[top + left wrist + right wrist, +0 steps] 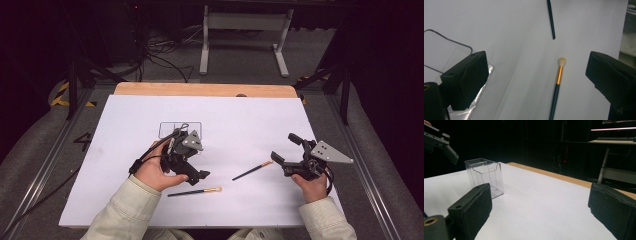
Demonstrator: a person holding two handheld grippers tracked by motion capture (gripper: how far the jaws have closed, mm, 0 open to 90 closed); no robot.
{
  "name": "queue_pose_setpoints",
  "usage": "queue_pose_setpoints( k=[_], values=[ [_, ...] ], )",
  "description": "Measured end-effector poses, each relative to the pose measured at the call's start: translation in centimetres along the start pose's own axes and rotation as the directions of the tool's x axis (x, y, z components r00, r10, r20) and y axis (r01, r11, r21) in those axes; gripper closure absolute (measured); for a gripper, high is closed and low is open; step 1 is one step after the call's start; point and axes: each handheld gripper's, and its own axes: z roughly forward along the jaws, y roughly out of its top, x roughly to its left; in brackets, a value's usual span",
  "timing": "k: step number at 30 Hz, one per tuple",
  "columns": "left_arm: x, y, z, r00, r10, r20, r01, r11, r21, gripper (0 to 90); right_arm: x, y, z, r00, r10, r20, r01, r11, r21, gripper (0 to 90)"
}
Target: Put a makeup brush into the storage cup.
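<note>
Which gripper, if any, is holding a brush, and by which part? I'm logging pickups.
Neither. The left gripper is open above the near brush, pads apart from it. The right gripper is open on nothing. The far brush lies untouched.

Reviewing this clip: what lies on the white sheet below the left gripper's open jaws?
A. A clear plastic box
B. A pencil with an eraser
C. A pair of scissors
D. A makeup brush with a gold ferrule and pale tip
D: in the left gripper view the brush, gold band and pale bristle tip, lies untouched between the wide-apart jaws of the left gripper.
</note>
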Motion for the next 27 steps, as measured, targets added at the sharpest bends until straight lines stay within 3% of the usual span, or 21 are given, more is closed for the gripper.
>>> queue_pose_setpoints(
  k=[6,9,13,18,27],
  values=[
    [-0.1,0.0,0.2,0.9998,0.015,-0.011,-0.014,0.9986,0.05,6.0,0.0,0.0,-0.1,1.0,0.002,-0.001,-0.002,1.0,0.001,5.8],
    [-0.2,0.0,0.3,0.9997,0.003,-0.024,-0.002,0.9971,0.076,5.0,-0.1,0.0,-0.1,1.0,0.002,-0.002,-0.002,1.0,0.0,5.8],
    [-0.4,0.1,0.3,0.9996,0.027,-0.01,-0.025,0.9938,0.108,12.2,0.0,0.0,-0.1,1.0,0.004,-0.005,-0.004,1.0,-0.001,5.8],
    [-0.6,0.1,0.8,0.9988,0.046,-0.02,-0.042,0.986,0.161,12.1,0.0,0.0,0.0,0.9999,0.007,-0.007,-0.007,1.0,0.002,5.9],
    [-0.9,0.2,1.5,0.9971,0.074,0.018,-0.076,0.9718,0.223,15.9,0.0,-0.1,0.0,0.9999,0.004,-0.01,-0.004,1.0,0.008,5.9]
  ],
)
